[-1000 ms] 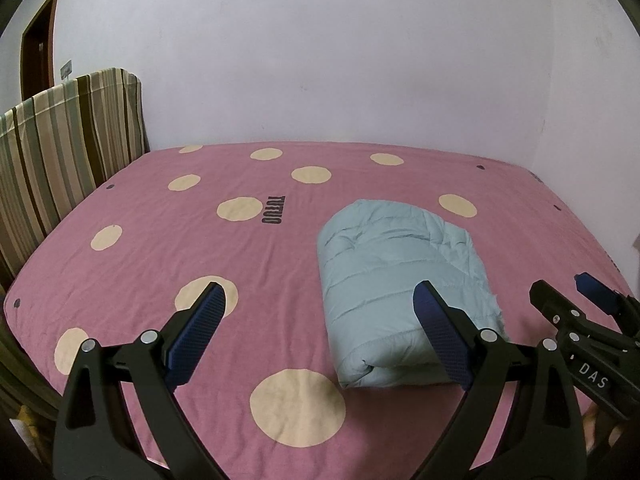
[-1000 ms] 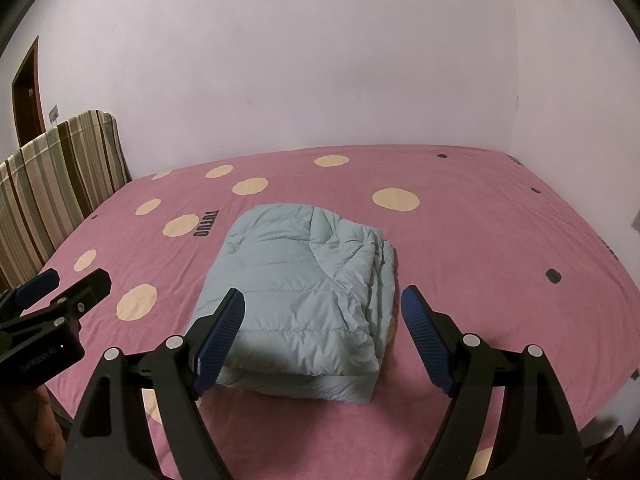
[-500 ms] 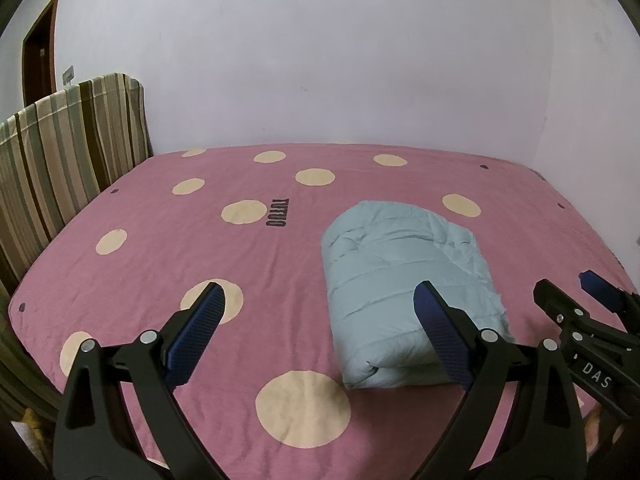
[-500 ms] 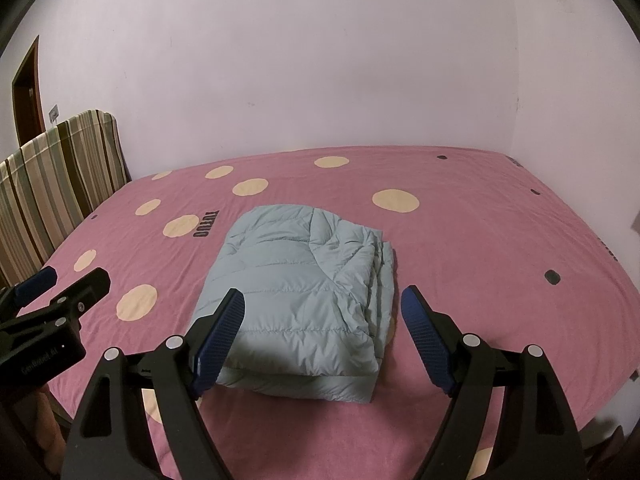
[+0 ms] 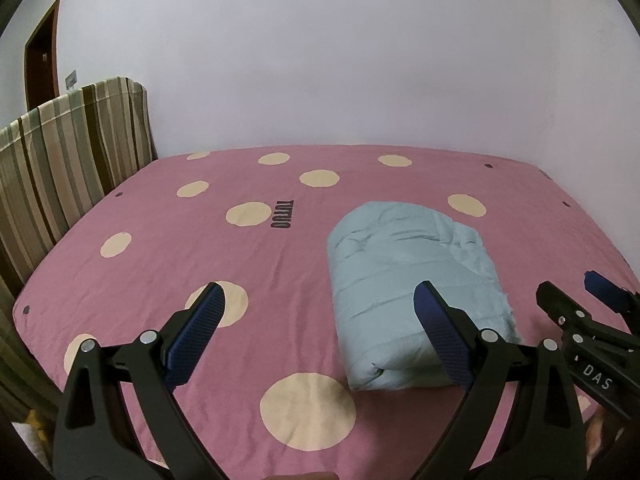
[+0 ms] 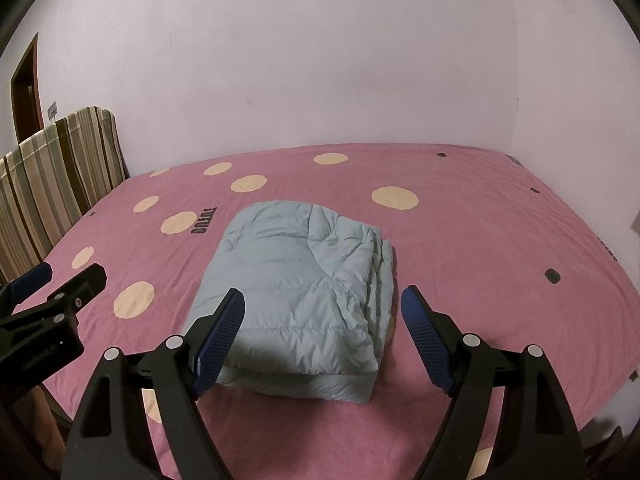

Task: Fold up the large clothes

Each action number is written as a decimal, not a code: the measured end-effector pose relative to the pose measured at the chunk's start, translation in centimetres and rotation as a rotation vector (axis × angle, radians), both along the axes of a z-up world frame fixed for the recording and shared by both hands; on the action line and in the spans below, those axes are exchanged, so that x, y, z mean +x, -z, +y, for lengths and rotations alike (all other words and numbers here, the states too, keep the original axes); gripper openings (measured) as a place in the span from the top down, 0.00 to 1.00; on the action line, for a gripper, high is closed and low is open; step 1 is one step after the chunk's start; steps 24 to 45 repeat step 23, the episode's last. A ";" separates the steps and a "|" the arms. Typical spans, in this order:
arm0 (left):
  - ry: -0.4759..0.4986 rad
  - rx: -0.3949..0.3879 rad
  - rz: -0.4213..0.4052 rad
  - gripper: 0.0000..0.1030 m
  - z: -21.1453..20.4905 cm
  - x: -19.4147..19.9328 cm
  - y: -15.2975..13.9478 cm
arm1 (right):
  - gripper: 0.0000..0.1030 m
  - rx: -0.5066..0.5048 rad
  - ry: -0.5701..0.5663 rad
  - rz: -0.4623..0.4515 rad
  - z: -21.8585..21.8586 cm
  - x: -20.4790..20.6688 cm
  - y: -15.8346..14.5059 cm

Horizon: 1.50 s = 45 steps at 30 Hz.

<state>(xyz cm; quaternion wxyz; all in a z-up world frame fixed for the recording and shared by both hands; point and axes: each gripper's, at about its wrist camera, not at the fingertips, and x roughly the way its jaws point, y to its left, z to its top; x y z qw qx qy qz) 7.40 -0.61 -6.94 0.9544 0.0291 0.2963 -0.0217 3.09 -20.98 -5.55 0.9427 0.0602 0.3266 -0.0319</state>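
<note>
A pale blue puffy jacket [image 5: 408,280] lies folded into a thick rectangular bundle on the pink bed [image 5: 200,252]; it also shows in the right wrist view [image 6: 304,284]. My left gripper [image 5: 320,332] is open and empty, held above the bed's near edge, left of the bundle. My right gripper [image 6: 322,328] is open and empty, held just before the bundle's near end. Each gripper shows at the edge of the other's view: the right one [image 5: 592,320] and the left one [image 6: 52,292].
The pink sheet with cream dots [image 6: 480,248] covers the whole bed. A striped headboard [image 5: 60,160] stands at the left. White walls [image 5: 340,60] close the far and right sides. A brown door [image 5: 40,64] is at the far left.
Both grippers have drawn back and risen slightly; the view has tilted up a little. The folded jacket has not moved.
</note>
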 end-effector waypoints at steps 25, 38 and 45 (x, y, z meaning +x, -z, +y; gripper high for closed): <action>-0.062 -0.053 0.113 0.02 3.1 4.8 3.5 | 0.23 0.014 0.064 0.041 -2.8 1.8 2.3; -0.062 -0.053 0.113 0.02 3.1 4.8 3.5 | 0.23 0.014 0.064 0.041 -2.8 1.8 2.3; -0.062 -0.053 0.113 0.02 3.1 4.8 3.5 | 0.23 0.014 0.064 0.041 -2.8 1.8 2.3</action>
